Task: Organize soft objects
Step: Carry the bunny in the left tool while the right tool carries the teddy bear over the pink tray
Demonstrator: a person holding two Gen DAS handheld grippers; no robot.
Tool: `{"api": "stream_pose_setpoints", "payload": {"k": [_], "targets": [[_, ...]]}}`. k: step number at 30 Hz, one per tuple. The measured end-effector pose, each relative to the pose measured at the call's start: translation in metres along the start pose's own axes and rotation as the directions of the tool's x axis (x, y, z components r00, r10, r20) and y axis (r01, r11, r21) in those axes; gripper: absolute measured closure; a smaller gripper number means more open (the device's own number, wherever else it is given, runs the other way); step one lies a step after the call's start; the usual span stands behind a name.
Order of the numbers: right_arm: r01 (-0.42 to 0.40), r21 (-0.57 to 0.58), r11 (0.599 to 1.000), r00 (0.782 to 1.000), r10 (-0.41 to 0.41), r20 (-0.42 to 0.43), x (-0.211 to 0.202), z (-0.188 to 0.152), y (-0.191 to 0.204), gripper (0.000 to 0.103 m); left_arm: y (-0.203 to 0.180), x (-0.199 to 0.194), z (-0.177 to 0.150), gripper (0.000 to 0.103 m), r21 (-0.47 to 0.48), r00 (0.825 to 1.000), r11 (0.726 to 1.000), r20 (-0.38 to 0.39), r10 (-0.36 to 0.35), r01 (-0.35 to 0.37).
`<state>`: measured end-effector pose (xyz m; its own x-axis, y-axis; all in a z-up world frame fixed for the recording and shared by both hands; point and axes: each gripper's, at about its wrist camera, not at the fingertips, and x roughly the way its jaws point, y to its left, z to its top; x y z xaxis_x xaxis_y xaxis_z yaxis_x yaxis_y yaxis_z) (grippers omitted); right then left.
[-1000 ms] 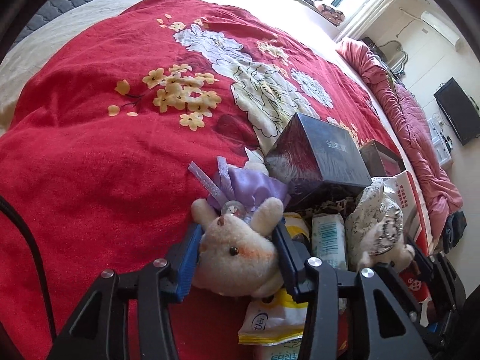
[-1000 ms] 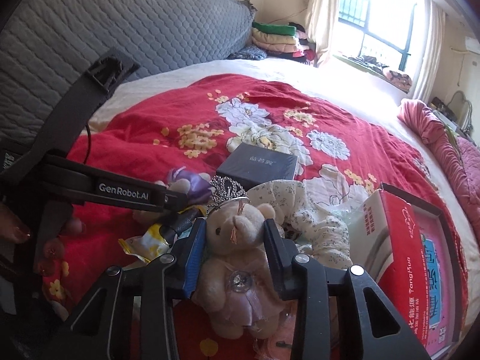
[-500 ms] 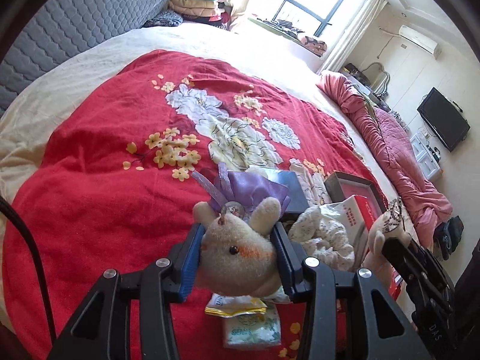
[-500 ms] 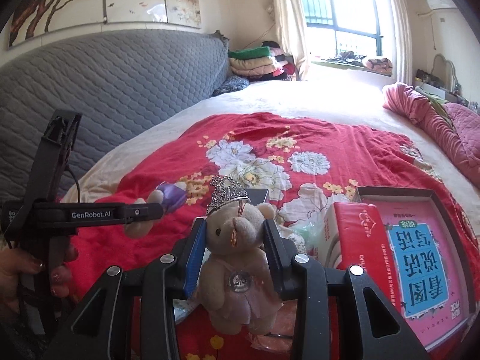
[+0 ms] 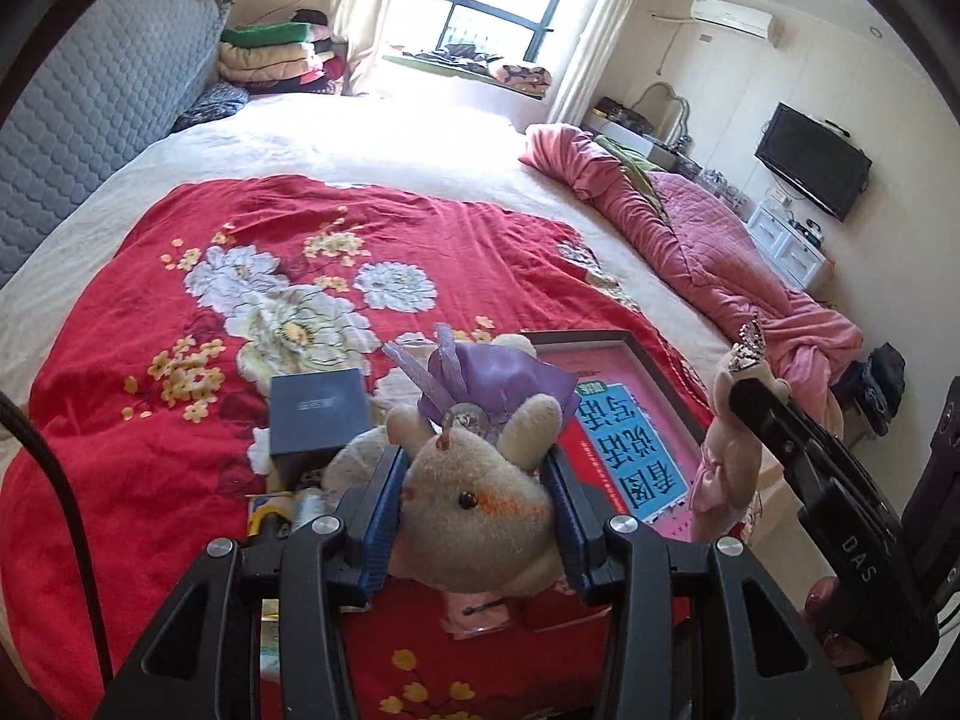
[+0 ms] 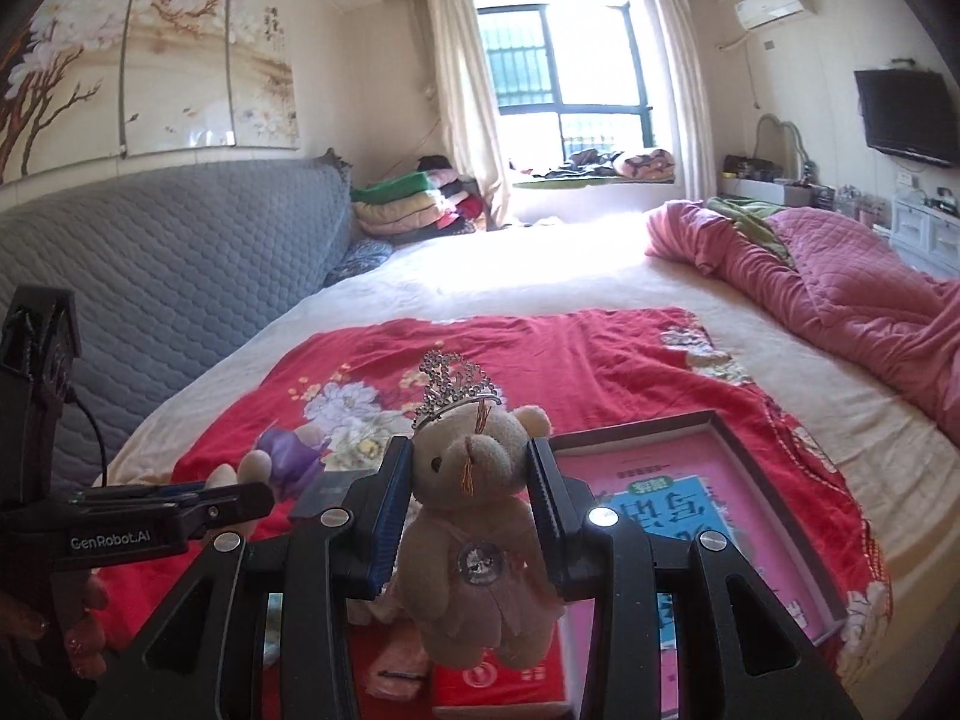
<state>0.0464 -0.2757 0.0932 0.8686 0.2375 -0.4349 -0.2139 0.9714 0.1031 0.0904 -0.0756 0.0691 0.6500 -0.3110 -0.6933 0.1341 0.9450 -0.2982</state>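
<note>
Tongs of the left hand point(image 5: 474, 510) angle down toward the bed point(image 5: 360, 138) in the left wrist view, their blue pads clamped on the head of one plush rabbit point(image 5: 474, 516). The rabbit hangs clear above the red floral blanket point(image 5: 150, 450), face toward the camera, ears and purple bow pointing away up the bed, its long axis running along the fingers. At the right edge the right tongs point(image 5: 729, 414) hold one crowned teddy bear point(image 5: 729, 468), seen from the side, hanging head up. Below lie one dark box point(image 5: 318, 414) and one pink framed board point(image 5: 630, 420).

In the right wrist view the right tongs point(image 6: 471, 492) point only slightly downward and grip the teddy bear point(image 6: 474, 534) by the head. It is upright, crown up, legs dangling, long axis vertical, above the blanket point(image 6: 600, 372) and a red carton point(image 6: 498, 684). At left, a hand point(image 6: 78, 630) with painted nails holds the left tongs point(image 6: 252, 486), with the rabbit's point(image 6: 264, 462) ears and bow showing beyond them.
</note>
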Motion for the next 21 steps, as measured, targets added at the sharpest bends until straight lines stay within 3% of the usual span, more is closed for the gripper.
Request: {"api": "stream_pose_setpoints", "payload": {"k": [7,11,21], "targets": [[0.142,0.102,0.985,0.99,-0.142,-0.012,-0.005,-0.006,-0.073,0.064,-0.08,0.03,-0.003,0.057,0.132,0.995,0.989,-0.078,-0.054,0.064],[0.174,0.169,0.97,0.985,-0.17,-0.035,-0.003,-0.017,-0.111,0.064,-0.119,0.058,-0.007,0.057,0.209,0.989,0.975,-0.141,-0.043,0.073],[0.225,0.232,0.946,0.97,-0.196,-0.144,0.031,-0.044,-0.165,0.064,-0.177,0.137,-0.028,0.057,0.368,0.943,0.927,-0.328,0.058,0.072]]}}
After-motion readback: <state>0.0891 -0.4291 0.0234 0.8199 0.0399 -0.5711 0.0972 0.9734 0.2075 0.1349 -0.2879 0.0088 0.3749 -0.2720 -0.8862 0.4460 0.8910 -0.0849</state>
